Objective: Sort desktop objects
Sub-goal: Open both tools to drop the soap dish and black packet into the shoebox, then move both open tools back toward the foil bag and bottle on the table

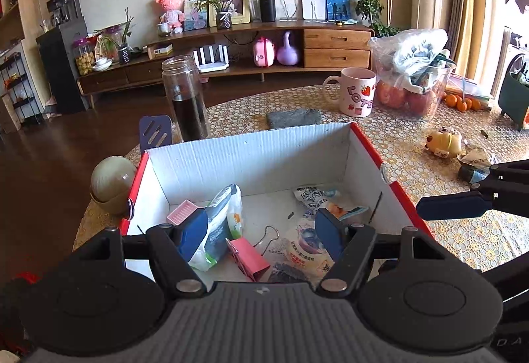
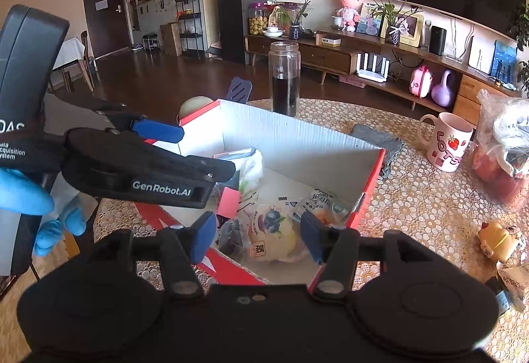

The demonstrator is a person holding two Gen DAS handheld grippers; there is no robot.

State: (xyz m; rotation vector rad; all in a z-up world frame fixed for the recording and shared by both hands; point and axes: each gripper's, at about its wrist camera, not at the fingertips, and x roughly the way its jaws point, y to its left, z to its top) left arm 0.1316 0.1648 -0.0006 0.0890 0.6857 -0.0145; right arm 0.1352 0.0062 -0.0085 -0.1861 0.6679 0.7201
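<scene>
left wrist: we see left gripper (image 1: 261,234) jaws apart, empty, over box (image 1: 251,144) holding pink binder clip (image 1: 249,259) and snack packets (image 1: 310,247); yellow toy (image 1: 444,141) near table's right edge | right wrist: we see right gripper (image 2: 259,235) parted, empty, above box's near corner; only here blue-gloved hand (image 2: 36,201)

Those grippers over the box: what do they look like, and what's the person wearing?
Both grippers, left and right, are black plastic with blue pads. The left one's side reads "GenRobot.AI" in white. The hand wears a blue glove.
</scene>
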